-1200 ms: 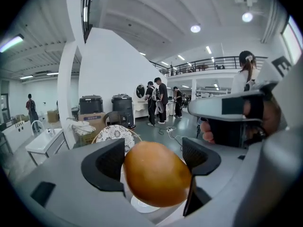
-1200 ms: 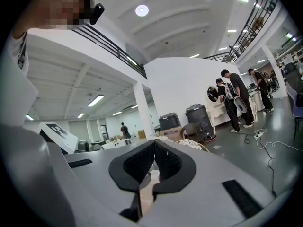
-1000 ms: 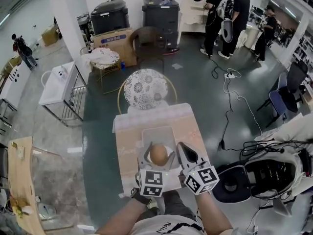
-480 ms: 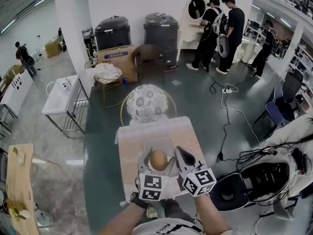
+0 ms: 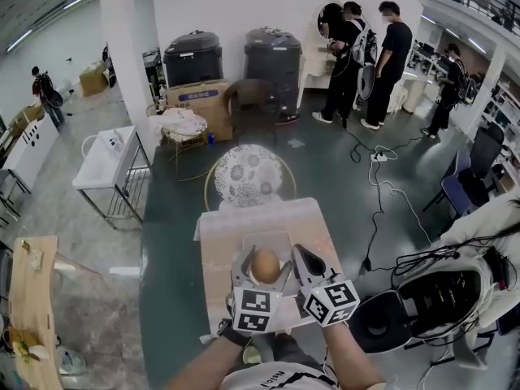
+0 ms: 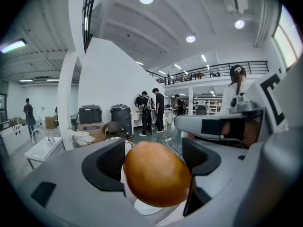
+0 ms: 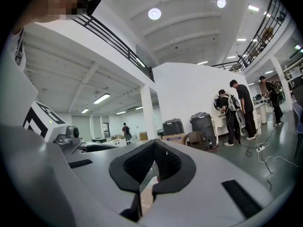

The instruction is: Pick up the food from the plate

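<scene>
A round brown piece of food (image 5: 265, 265) sits between the jaws of my left gripper (image 5: 265, 268), which is shut on it above the white plate (image 5: 266, 239) on the small wooden table (image 5: 219, 242). In the left gripper view the food (image 6: 156, 174) fills the gap between the dark pads (image 6: 111, 164), and the white plate (image 6: 147, 207) shows below it. My right gripper (image 5: 303, 260) hovers just right of the left one. In its own view the right gripper (image 7: 152, 168) is shut, its pads together with nothing between them.
A round patterned table top (image 5: 247, 175) stands just beyond the table. Two black bins (image 5: 193, 55) and a brown chair (image 5: 253, 104) are by the far wall. Cables (image 5: 378, 193) run over the floor at right, near a black seat (image 5: 443, 299). People stand at the back right.
The head view has tilted up a little. The left gripper keeps the food between its jaws over the plate. The right gripper stays beside it.
</scene>
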Demonstrator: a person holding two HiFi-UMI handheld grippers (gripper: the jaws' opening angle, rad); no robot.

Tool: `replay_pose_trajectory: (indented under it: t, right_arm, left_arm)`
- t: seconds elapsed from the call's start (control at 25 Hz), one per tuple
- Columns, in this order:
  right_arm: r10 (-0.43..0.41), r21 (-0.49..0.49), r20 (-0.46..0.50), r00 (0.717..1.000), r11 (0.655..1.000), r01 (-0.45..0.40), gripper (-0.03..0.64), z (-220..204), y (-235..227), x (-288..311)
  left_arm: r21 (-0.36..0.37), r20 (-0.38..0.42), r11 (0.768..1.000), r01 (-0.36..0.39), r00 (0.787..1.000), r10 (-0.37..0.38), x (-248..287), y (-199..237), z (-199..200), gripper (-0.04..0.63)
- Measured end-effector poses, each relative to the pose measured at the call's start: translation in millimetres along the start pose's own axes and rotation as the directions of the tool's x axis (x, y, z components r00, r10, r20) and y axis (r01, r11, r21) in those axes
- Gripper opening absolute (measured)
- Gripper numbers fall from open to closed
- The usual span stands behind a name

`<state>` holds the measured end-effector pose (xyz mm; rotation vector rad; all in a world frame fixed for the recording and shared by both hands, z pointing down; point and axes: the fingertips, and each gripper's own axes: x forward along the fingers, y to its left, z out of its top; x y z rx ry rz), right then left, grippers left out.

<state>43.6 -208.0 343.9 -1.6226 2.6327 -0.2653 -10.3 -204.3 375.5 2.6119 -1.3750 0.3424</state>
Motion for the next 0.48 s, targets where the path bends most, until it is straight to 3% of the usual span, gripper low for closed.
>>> replay_pose_trajectory:
  t: [0.48]
  right_arm:
    - [-0.002, -0.007, -0.009, 1.000, 1.000, 0.002, 0.014, 6.7, 1.2, -3.9]
  left_arm:
    - [-0.006, -0.001, 1.000, -0.001, 1.000, 0.001, -1.8, -2.5, 6.6, 0.380]
